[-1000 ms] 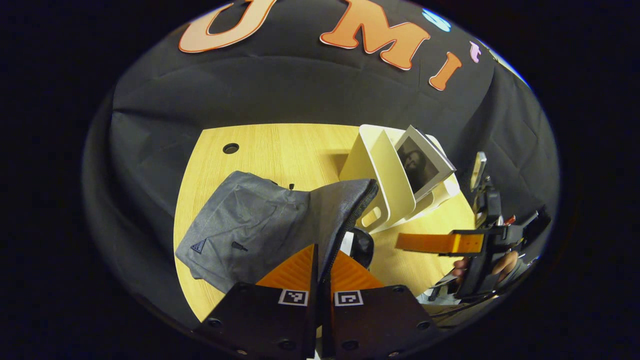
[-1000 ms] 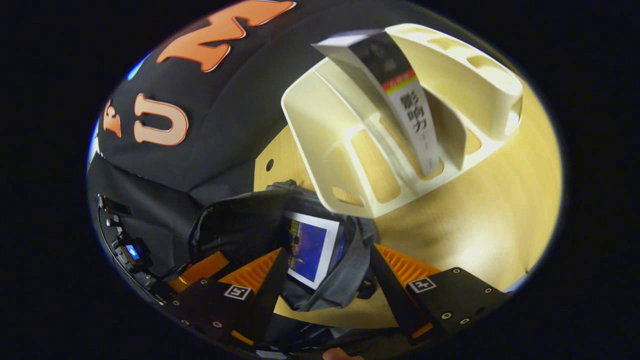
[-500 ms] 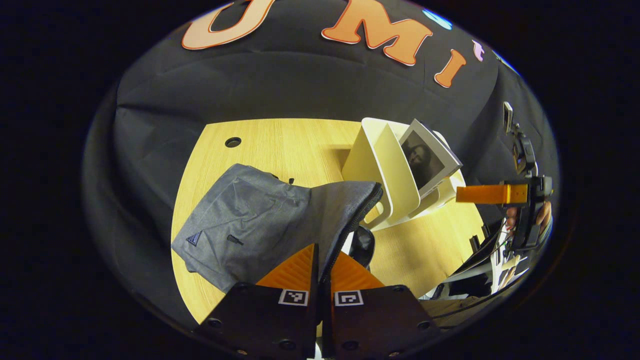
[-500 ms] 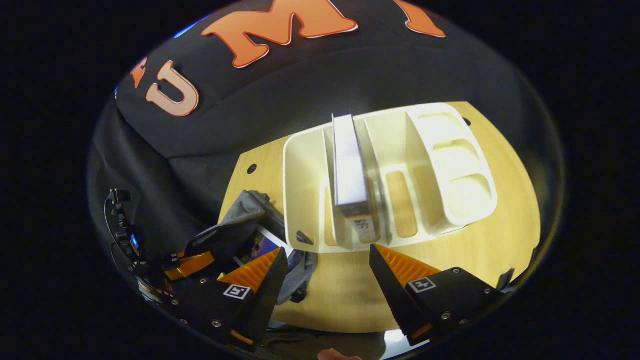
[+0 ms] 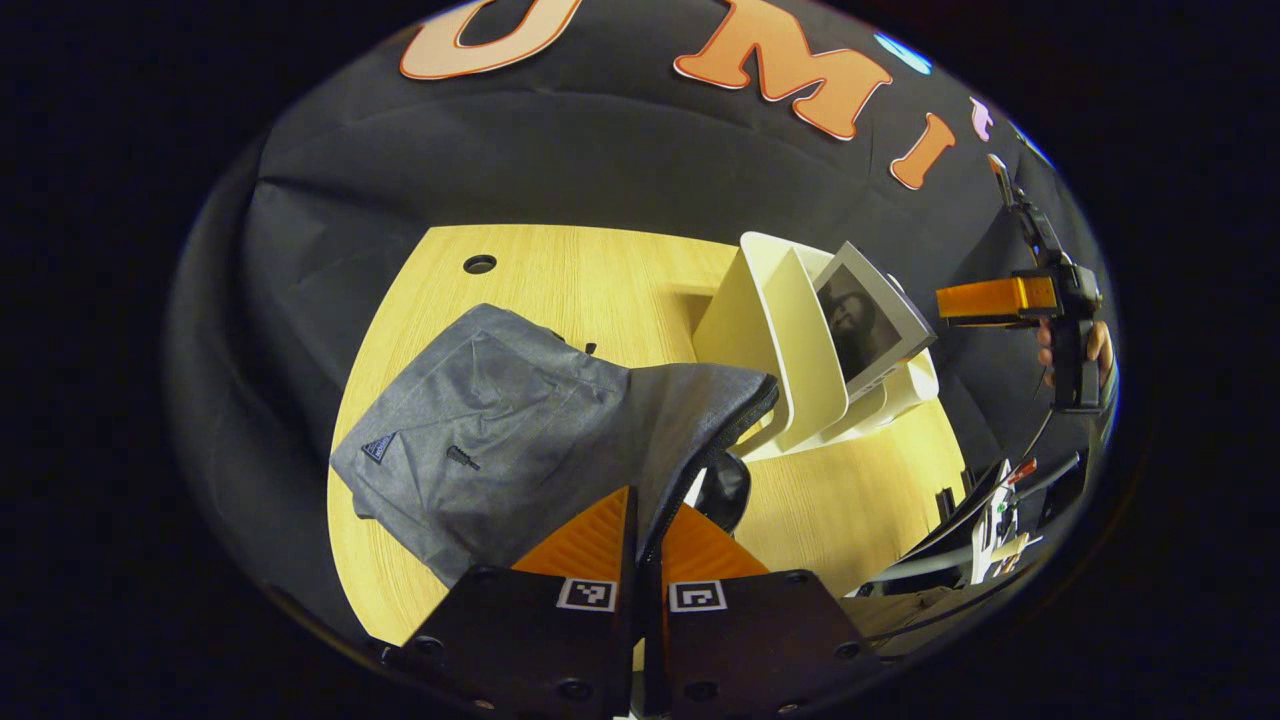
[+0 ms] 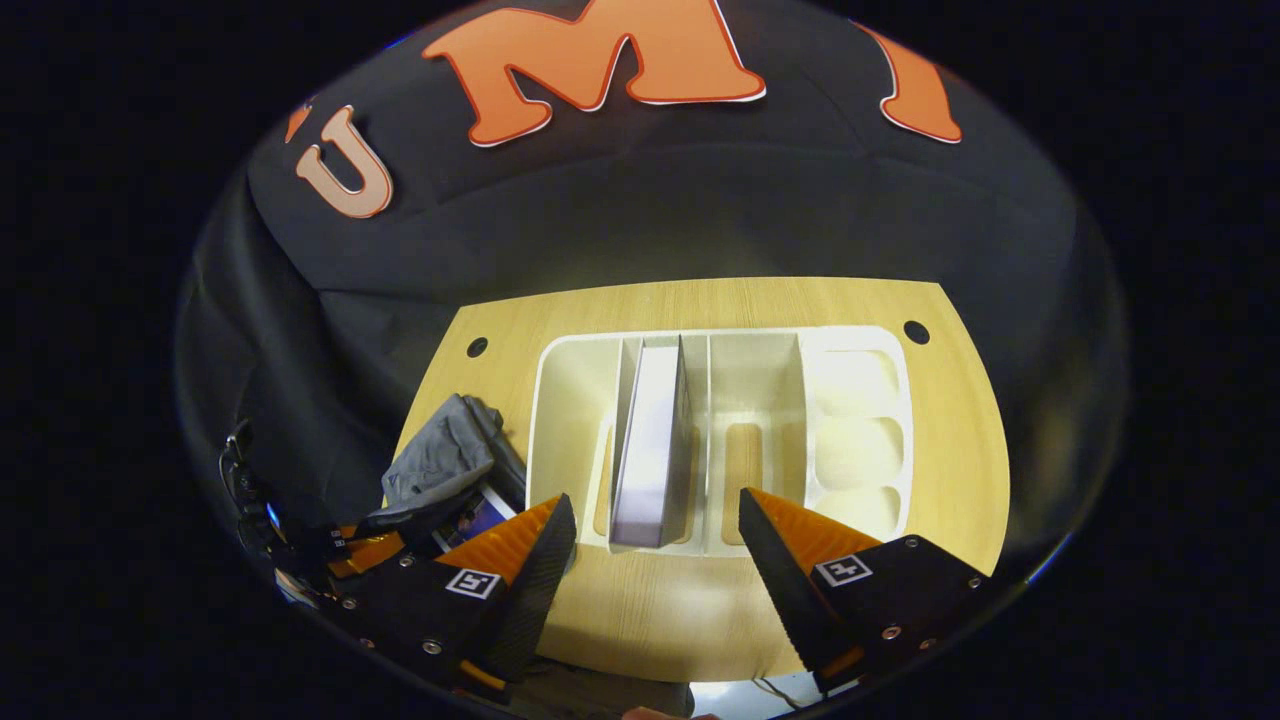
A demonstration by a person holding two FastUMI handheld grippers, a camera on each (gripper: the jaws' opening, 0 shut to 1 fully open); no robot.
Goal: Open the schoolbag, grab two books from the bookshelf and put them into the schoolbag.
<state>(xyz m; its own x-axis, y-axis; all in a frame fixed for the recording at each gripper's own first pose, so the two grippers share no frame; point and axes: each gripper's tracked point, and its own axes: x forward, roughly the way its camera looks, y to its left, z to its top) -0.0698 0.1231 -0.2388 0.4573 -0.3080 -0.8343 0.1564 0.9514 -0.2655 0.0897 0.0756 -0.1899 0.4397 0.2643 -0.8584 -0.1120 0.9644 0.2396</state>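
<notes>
Two fingers of the left gripper [image 5: 640, 520] pinched the grey schoolbag's [image 5: 520, 440] zippered edge on the table [image 5: 560, 280]. Right gripper view: right gripper [image 6: 650, 530] gaped empty (above the bookshelf [image 6: 860, 420]), one book [image 6: 650, 450] upright inside.

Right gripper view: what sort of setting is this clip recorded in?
Most likely a staged recording booth, not a real study: a light wooden table backed by black cloth, carrying a white bookshelf with one book and a grey schoolbag, worked by a handheld right gripper.
</notes>
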